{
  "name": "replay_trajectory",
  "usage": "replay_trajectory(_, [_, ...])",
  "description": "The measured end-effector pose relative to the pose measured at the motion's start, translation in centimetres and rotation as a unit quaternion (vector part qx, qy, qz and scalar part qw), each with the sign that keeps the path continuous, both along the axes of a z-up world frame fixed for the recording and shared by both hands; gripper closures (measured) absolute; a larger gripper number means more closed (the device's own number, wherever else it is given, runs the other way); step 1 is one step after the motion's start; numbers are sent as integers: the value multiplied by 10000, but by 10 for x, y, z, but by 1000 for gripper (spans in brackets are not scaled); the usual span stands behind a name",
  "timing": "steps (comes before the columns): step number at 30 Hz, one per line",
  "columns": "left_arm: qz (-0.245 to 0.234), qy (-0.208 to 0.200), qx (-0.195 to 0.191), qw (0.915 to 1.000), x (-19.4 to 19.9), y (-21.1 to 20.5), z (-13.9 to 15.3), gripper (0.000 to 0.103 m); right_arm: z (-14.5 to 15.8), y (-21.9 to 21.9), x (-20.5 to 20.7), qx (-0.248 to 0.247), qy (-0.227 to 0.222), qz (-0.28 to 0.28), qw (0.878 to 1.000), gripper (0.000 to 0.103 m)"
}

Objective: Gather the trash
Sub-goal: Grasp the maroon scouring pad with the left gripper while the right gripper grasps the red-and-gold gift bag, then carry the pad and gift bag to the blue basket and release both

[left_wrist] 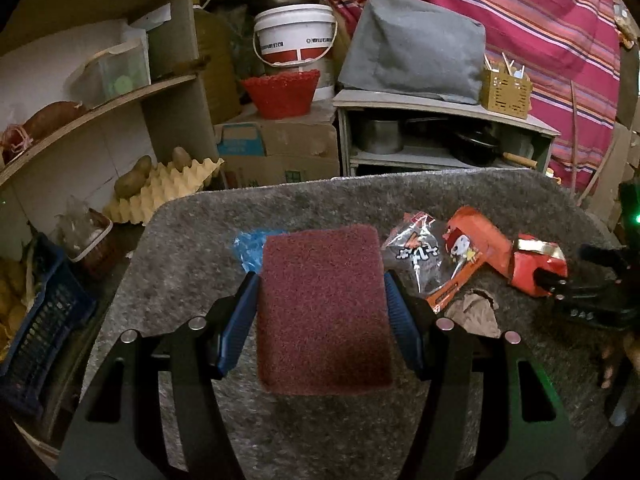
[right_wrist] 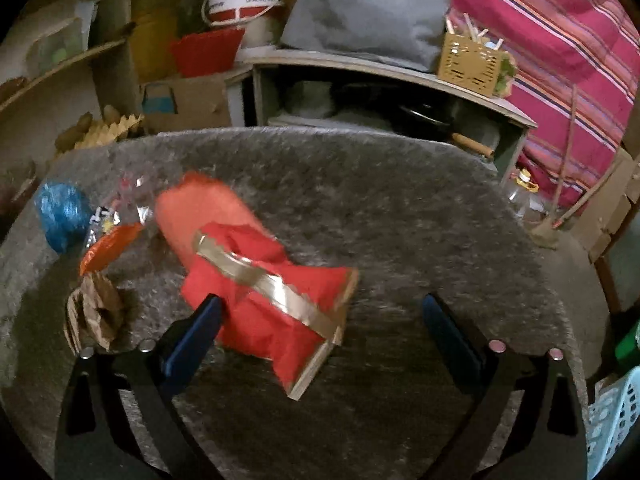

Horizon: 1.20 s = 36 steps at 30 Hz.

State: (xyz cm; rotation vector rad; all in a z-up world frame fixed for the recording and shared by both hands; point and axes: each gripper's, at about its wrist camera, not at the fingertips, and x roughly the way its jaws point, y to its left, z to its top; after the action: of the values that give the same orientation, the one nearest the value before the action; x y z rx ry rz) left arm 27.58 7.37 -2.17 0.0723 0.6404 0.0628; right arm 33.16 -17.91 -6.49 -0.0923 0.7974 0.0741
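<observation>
My left gripper [left_wrist: 320, 300] is shut on a dark red scouring pad [left_wrist: 322, 308], held flat over the grey felt mat [left_wrist: 192, 240]. Trash lies on the mat: a blue plastic wad [left_wrist: 248, 250], a clear printed wrapper [left_wrist: 416, 256], an orange snack wrapper [left_wrist: 472, 248], crumpled brown paper [left_wrist: 476, 314] and a crushed red box with gold trim [left_wrist: 536, 268]. In the right wrist view my right gripper [right_wrist: 320, 320] is open around the red box [right_wrist: 272, 308], its left finger [right_wrist: 196, 328] touching the box. The blue wad [right_wrist: 62, 212] and brown paper [right_wrist: 96, 316] lie left.
Behind the mat stand a cardboard box [left_wrist: 280, 152], a red basket [left_wrist: 280, 92], a white bucket [left_wrist: 296, 36] and a low shelf [left_wrist: 440, 108] with pots and a grey cover. An egg tray with potatoes [left_wrist: 160, 188] and a blue crate [left_wrist: 40, 328] sit left.
</observation>
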Motion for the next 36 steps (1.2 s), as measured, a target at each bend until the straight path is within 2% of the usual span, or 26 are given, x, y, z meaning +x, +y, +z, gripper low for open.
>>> replay_trajectory(1, [5,-6,5,10000,0,0,0,42,-2,2,0,52,34,97,9999,45])
replay_trajectory(2, [11,-7,0,10000,0,0,0,42,-1,4,-2,85,12,158,9998,45])
replay_trajectory(4, [8,-7,-13,10000,0,1,0,42,3,1,-8,205,-94,213,9995,55])
replay_trajectory(7, [-19,-30,-32,10000,-3,-3,2,42,11,-8,-17,418,-220,163,9988,62])
replay_trajectory(19, [-403,-162,-239,9988,-24,-59,16,42,46,-82,-76,586,-626,-391,9956,63])
replay_trajectory(25, [-765,-172,-290,9965,-40,-106,18,42,61,-130,-108,627,-775,-720,9924,63])
replay_trajectory(36, [-1500,-384,-153,9878,-87,-213,31,42,75,-255,-180,647,-901,-1597,9809,63])
